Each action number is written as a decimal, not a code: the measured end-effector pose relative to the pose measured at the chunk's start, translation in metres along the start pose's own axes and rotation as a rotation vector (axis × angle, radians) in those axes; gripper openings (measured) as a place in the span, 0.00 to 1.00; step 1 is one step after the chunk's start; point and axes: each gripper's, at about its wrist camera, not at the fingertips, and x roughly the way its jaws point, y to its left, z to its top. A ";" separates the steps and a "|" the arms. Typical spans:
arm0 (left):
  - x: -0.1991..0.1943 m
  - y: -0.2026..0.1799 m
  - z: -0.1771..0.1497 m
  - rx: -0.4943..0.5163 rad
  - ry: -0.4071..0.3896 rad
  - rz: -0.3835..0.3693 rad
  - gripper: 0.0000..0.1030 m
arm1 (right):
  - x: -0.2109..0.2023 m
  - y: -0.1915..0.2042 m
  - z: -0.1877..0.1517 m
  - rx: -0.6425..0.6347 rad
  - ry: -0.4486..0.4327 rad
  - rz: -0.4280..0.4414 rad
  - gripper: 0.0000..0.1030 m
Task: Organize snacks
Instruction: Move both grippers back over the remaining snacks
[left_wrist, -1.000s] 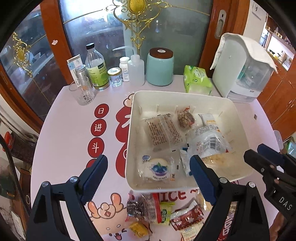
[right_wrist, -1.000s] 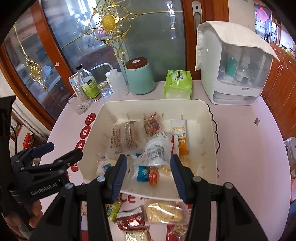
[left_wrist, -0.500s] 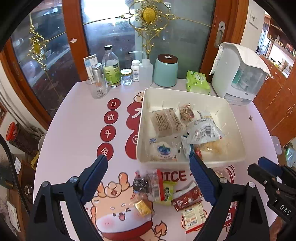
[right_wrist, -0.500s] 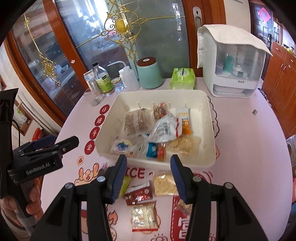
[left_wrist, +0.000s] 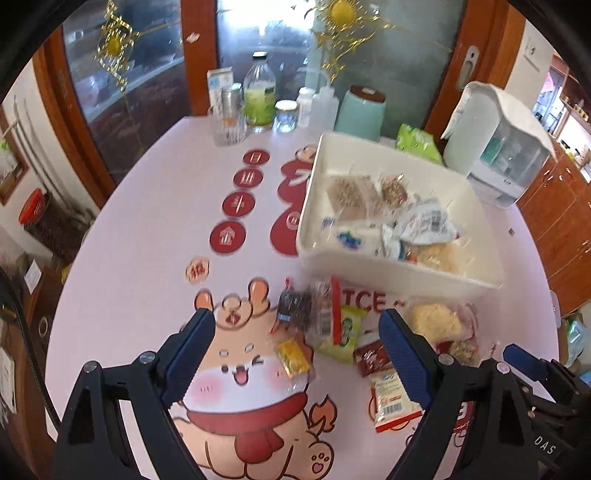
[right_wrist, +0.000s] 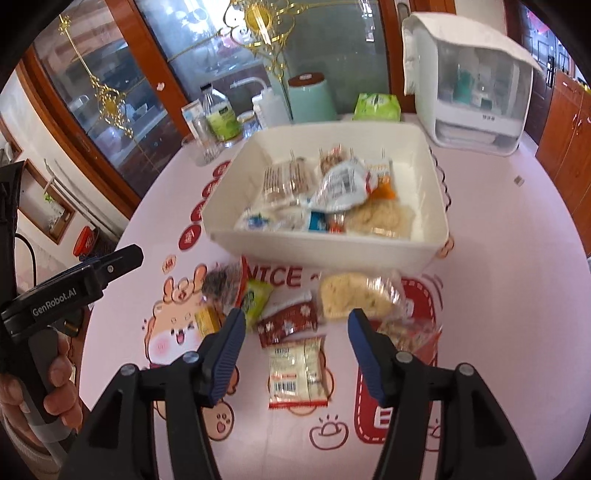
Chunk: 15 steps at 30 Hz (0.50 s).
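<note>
Right claw (right_wrist: 295, 332): jaws just been opening, empty, above white snack packet (right_wrist: 297, 373) on counter (right_wrist: 498, 295) | left claw (left_wrist: 295, 339): spread wide, empty, over yellow packet (left_wrist: 293, 358) | white bin (right_wrist: 332, 254): holds several snacks, loose packets just in front.

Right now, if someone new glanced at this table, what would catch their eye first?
Probably the white bin in the middle of the table, already piled with wrapped snacks. Next, the loose packets in front of it, such as the dark red packet and the barcoded white packet. The right gripper hangs open over them, holding nothing.
</note>
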 end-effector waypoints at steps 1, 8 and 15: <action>0.007 0.001 -0.007 -0.004 0.014 0.011 0.87 | 0.004 0.000 -0.004 0.001 0.012 0.001 0.58; 0.052 0.010 -0.037 -0.052 0.112 0.026 0.87 | 0.042 -0.008 -0.034 0.040 0.094 0.002 0.61; 0.103 0.022 -0.058 -0.131 0.197 0.053 0.87 | 0.081 -0.006 -0.058 0.045 0.169 -0.010 0.61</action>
